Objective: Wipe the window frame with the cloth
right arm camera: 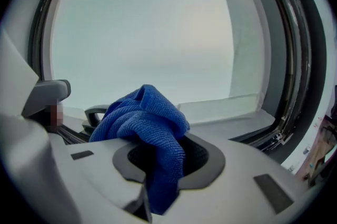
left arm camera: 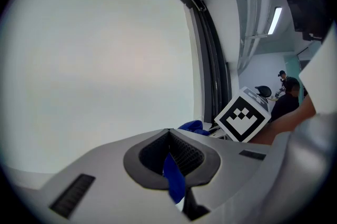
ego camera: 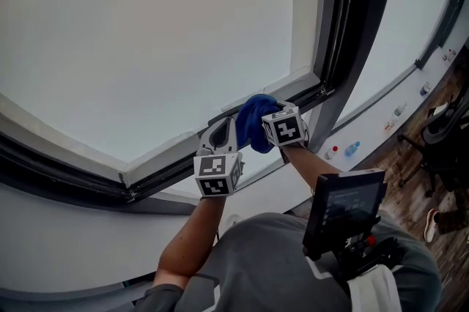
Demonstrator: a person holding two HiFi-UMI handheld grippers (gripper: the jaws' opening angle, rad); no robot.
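Head view: the window frame [ego camera: 157, 160] is met at its lower rail by both grippers.
Cloth [ego camera: 253, 120]: blue and bunched, it is held at the lower rail between the two grippers.
Right gripper [right arm camera: 167, 157]: fingers are clamped on the cloth's bulk.
Left gripper [left arm camera: 171, 157]: fingers are closed on a thin strip of the cloth.

Window frame [ego camera: 157, 160] ahead, dark mullion [ego camera: 359, 25] right; leftward lies open.
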